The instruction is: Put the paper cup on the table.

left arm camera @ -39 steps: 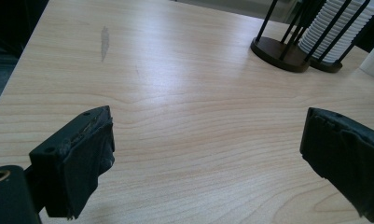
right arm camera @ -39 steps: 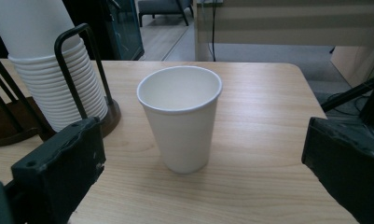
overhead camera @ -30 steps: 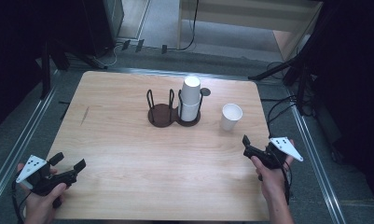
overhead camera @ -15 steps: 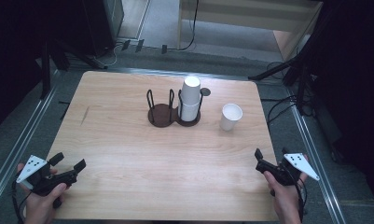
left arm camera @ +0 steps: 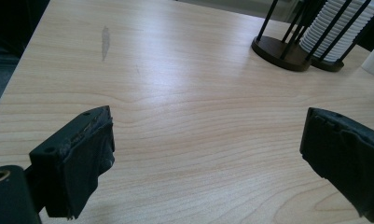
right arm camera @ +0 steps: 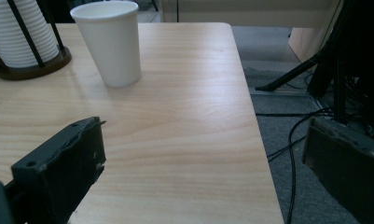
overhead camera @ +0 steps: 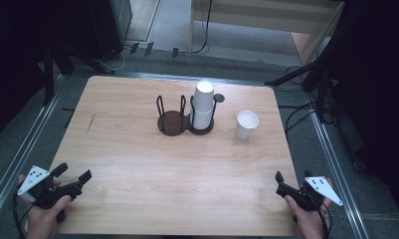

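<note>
A dark wooden two-slot cup holder (overhead camera: 171, 123) stands at the table's middle back, with a stack of white paper cups (overhead camera: 203, 104) in its right slot and the left slot bare. A single white cup (overhead camera: 247, 124) stands upright to its right. My left gripper (overhead camera: 73, 171) hovers open over the near left corner, holding nothing. My right gripper (overhead camera: 292, 178) is open at the near right corner, partly past the table edge. The left gripper view has its gripper (left arm camera: 208, 154) wide apart, facing the holder (left arm camera: 280, 49). The right gripper (right arm camera: 203, 158) faces the single cup (right arm camera: 111, 42) and the stack (right arm camera: 21, 32).
The wooden table (overhead camera: 137, 149) has metal rails along both sides. A small dark disc (overhead camera: 219, 98) lies behind the holder. Cables (overhead camera: 306, 112) and dark stand legs (right arm camera: 296, 74) lie on the grey floor to the right.
My right gripper has drawn back from mid-right of the table to the near right corner. The left gripper and the cups have stayed still.
</note>
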